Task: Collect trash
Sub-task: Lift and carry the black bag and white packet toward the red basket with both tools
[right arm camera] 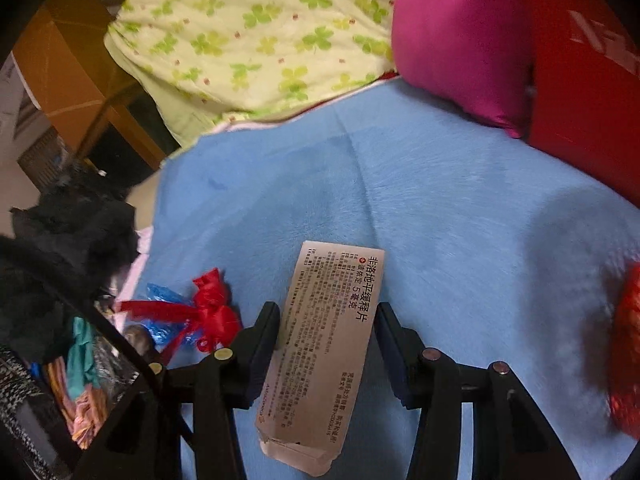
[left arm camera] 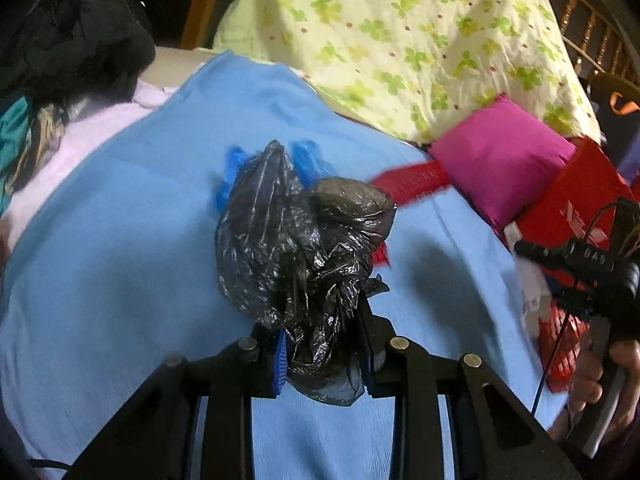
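Note:
My left gripper (left arm camera: 322, 354) is shut on a crumpled black plastic bag (left arm camera: 298, 240) and holds it over the blue blanket (left arm camera: 120, 240). A blue wrapper (left arm camera: 308, 158) and a red ribbon (left arm camera: 412, 182) lie behind the bag. My right gripper (right arm camera: 326, 320) has its jaws on both sides of a flattened white medicine box (right arm camera: 328, 344) printed with Chinese text; contact is unclear. In the right wrist view the red ribbon (right arm camera: 208, 312) lies on the blue wrapper (right arm camera: 164, 294), left of the box. The right gripper also shows in the left wrist view (left arm camera: 580, 264), held by a hand.
A magenta pillow (left arm camera: 500, 156), a red box (left arm camera: 580, 196) and a clover-print quilt (left arm camera: 400, 40) lie behind the blanket. Black clothing (left arm camera: 72, 28) is piled at the left. A red mesh bag (right arm camera: 628, 352) sits at the right edge.

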